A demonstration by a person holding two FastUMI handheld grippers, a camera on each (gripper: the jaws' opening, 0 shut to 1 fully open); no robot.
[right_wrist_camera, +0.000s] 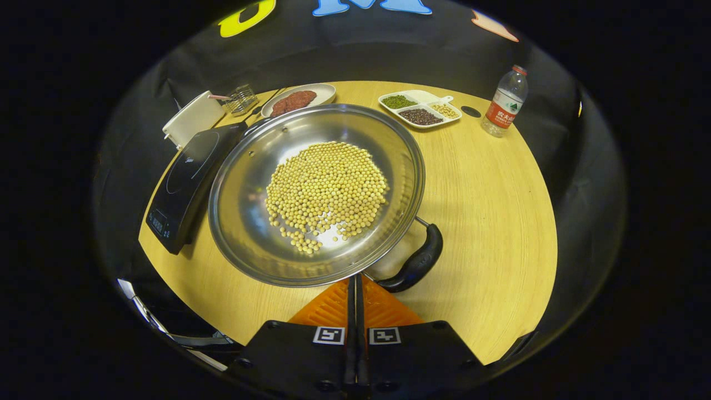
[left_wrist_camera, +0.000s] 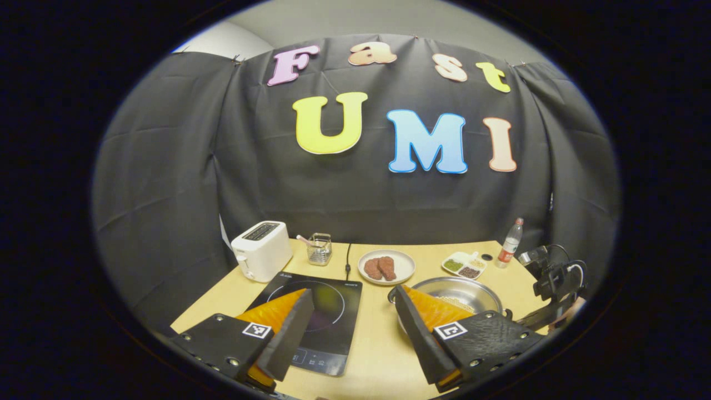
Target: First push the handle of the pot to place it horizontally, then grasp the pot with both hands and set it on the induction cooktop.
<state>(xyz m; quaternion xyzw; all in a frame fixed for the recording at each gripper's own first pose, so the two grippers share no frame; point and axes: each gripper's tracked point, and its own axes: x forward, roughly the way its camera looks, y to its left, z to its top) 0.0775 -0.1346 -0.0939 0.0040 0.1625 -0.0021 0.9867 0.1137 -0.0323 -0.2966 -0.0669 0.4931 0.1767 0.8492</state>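
my left tongs hang wide open above the surface, between the cooktop and the pot. my right tongs are pressed together, empty, at the pot's near rim just beside its black handle. the pot, with beans in it, sits on the surface touching the cooktop's edge.

In the left gripper view, the left gripper's right finger covers the near left part of the pot, and its handle is out of sight. In the right gripper view, the pot's rim overlaps the induction cooktop's right edge. The contents of the small basket behind the cooktop are too small to tell.
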